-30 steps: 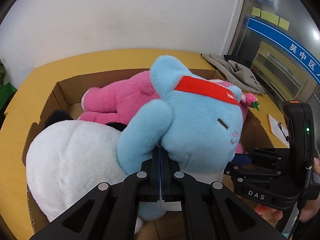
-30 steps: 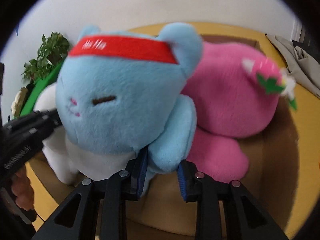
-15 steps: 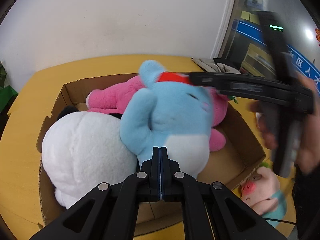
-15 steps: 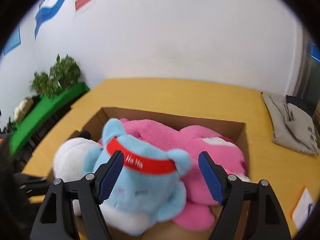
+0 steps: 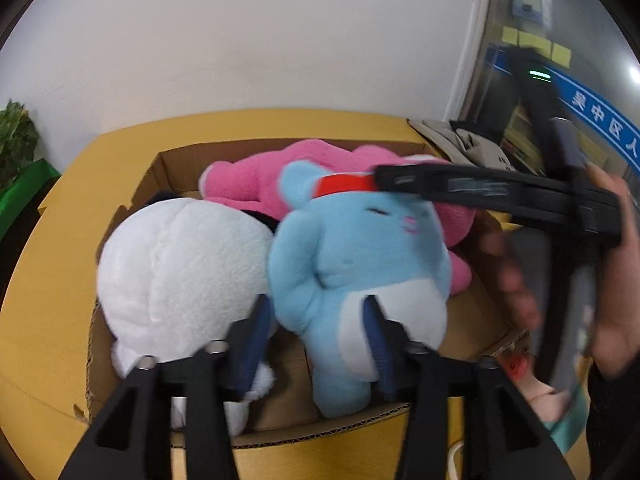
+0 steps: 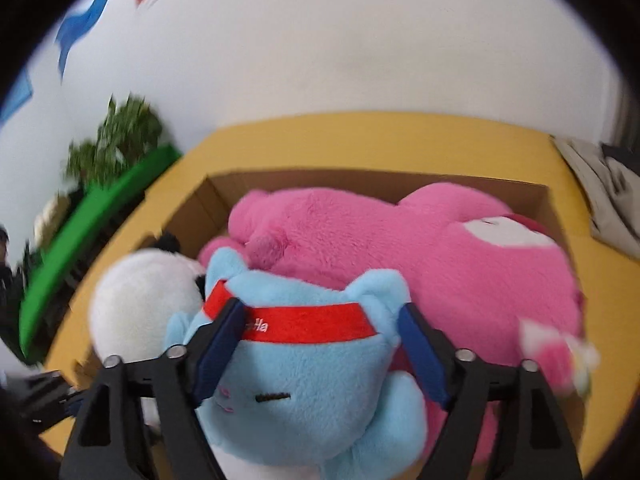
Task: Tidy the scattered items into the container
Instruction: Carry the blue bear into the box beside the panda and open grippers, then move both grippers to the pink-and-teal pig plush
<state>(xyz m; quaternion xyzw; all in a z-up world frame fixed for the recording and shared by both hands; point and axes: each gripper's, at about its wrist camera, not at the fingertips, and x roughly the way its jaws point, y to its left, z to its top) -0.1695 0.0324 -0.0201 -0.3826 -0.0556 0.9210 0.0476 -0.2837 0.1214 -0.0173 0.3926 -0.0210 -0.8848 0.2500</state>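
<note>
A blue plush with a red headband lies in the cardboard box, between a white plush and a big pink plush. My left gripper hangs over the blue plush's lower body with its jaws opening; the pads do not press on it. In the right wrist view my right gripper hovers at the blue plush's head. Its jaws are opening, the pads stand to either side of the headband, and nothing is gripped. The pink plush fills the far side of the box.
The box sits on a yellow table. A small pink toy lies outside the box at its near right corner, beside a person's hand. Grey cloth lies at the far right, and a green plant stands at the left.
Both grippers have let go of the blue plush, which now rests in the box. The left jaws opened and drew back. The right gripper rose from the plush's arm to its head.
</note>
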